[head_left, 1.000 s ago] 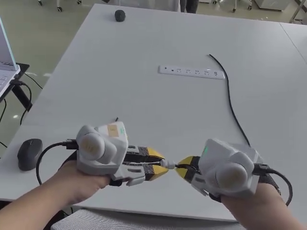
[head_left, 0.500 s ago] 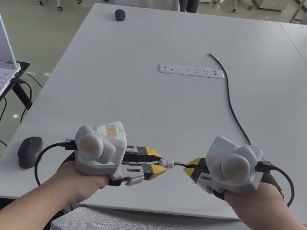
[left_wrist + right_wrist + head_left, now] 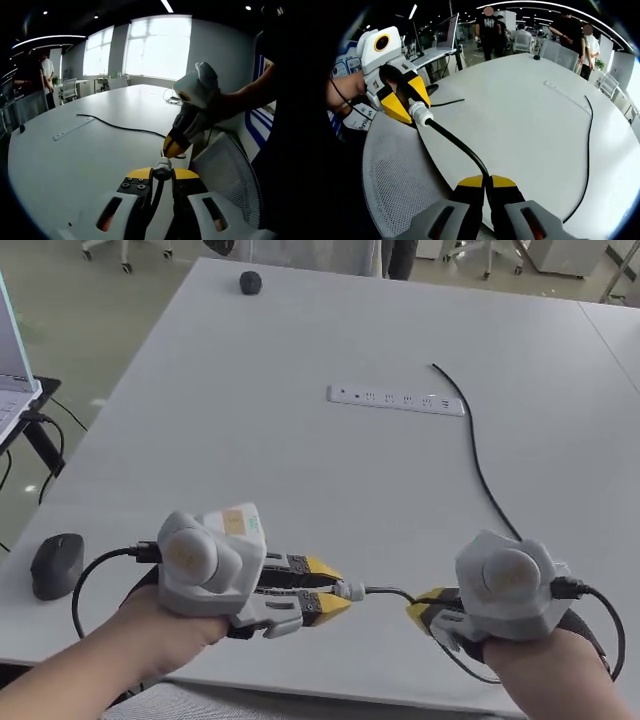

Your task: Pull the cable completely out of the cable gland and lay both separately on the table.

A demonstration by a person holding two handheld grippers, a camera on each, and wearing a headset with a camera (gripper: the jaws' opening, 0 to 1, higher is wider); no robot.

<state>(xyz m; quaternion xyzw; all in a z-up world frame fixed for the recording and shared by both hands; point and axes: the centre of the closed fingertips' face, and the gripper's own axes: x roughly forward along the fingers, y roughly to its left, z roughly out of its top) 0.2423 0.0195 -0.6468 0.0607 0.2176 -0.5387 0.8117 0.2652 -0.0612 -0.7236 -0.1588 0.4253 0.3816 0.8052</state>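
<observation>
Near the table's front edge my left gripper [image 3: 338, 592] is shut on the white cable gland [image 3: 351, 590]. A short black cable [image 3: 388, 592] runs from the gland to my right gripper [image 3: 420, 608], which is shut on it. In the left gripper view the gland [image 3: 162, 168] sits between the yellow jaw tips of the left gripper [image 3: 161, 174], and the right gripper [image 3: 173, 146] faces it. In the right gripper view the cable [image 3: 455, 142] leads from the shut right gripper [image 3: 486, 180] up to the gland [image 3: 422, 115], held in the left gripper [image 3: 406, 106].
A white power strip [image 3: 397, 399] lies mid-table, with a long black cord [image 3: 480, 465] running toward the right gripper. One mouse [image 3: 57, 564] sits at the near left, another [image 3: 250, 282] at the far end. A mesh chair [image 3: 400, 175] is below the table edge.
My right gripper has moved right, away from the left one, and a longer stretch of black cable now shows between them. The left gripper has kept its place.
</observation>
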